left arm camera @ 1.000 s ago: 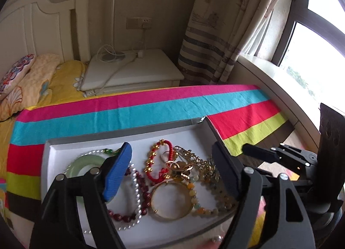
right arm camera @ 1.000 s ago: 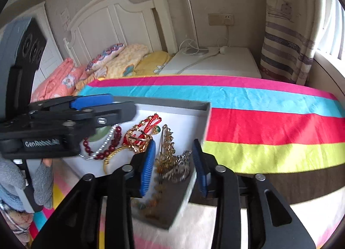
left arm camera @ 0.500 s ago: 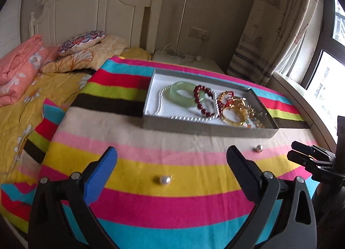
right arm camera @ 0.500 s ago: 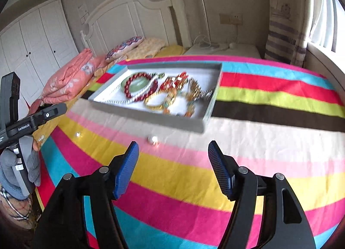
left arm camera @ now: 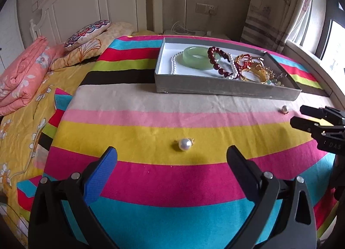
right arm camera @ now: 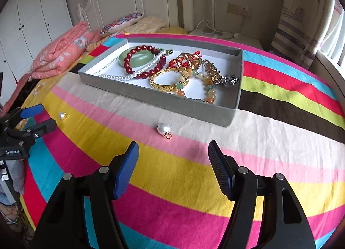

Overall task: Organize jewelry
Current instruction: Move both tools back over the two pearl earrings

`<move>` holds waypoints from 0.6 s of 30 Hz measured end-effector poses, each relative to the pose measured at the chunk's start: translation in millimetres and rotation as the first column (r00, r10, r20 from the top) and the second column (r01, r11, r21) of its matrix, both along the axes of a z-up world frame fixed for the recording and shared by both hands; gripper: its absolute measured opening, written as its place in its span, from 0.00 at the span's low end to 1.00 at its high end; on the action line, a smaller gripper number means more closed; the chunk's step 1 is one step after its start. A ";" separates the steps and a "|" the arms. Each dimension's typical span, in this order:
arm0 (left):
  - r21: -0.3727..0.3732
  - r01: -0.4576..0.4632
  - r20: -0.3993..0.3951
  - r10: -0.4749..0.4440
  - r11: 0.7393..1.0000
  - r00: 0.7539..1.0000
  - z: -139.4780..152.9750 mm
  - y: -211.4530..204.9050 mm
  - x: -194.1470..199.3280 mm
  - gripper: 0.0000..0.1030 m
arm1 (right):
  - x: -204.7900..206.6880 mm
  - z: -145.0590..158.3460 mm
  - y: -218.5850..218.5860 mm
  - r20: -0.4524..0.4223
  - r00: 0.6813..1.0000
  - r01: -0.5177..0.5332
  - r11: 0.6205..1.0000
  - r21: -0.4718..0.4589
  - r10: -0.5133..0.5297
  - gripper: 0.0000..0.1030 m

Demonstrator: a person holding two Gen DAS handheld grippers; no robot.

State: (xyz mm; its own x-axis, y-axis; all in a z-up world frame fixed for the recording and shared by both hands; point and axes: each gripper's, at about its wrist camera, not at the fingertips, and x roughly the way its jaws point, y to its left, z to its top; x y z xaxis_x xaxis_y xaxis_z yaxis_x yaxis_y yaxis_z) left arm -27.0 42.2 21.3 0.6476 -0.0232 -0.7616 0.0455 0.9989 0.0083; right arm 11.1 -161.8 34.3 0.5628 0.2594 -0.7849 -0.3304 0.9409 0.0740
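A grey tray [left arm camera: 226,88] [right arm camera: 163,100] on the striped bedspread holds a green jade bangle [left arm camera: 199,58] [right arm camera: 140,59], a dark red bead bracelet [right arm camera: 142,61], a pearl strand [right arm camera: 114,76], a gold bangle [right arm camera: 168,80] and several other pieces. Two pearl earrings lie loose in front of the tray. One pearl earring [left arm camera: 185,144] [right arm camera: 62,115] lies just ahead of my open, empty left gripper [left arm camera: 171,162]. The other pearl earring [right arm camera: 163,129] [left arm camera: 284,109] lies just ahead of my open, empty right gripper [right arm camera: 173,158].
The striped bedspread [left arm camera: 151,180] covers the bed. Pillows [left arm camera: 88,33] and a folded pink quilt [left arm camera: 19,74] lie at the left by the white headboard [left arm camera: 97,5]. A nightstand [right arm camera: 226,35], curtain [left arm camera: 273,11] and window sill lie beyond and right.
Both grippers have pulled back from over the tray and opened wider. They now sit low over the bedspread in front of the tray, each facing a loose pearl earring.
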 end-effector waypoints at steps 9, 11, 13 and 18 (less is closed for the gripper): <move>0.009 0.013 -0.063 -0.012 1.000 0.998 -9.7 -1.5 8.9 0.97 | 11.4 -0.9 15.1 -0.017 0.998 -0.057 0.997 -0.057 0.056 0.49; 0.008 0.017 -0.072 -0.017 1.000 0.997 -10.5 -1.4 10.7 0.97 | 16.3 0.5 16.1 -0.025 0.998 -0.062 0.996 -0.064 0.061 0.49; 0.011 0.020 -0.080 -0.019 1.000 0.997 -11.4 -2.8 11.3 0.97 | 22.8 0.3 17.7 -0.035 0.997 -0.069 0.995 -0.070 0.067 0.47; 0.011 0.022 -0.085 -0.021 1.000 0.996 -11.9 -2.8 10.7 0.97 | 25.4 -3.6 17.6 -0.037 0.997 -0.067 0.996 -0.066 0.065 0.34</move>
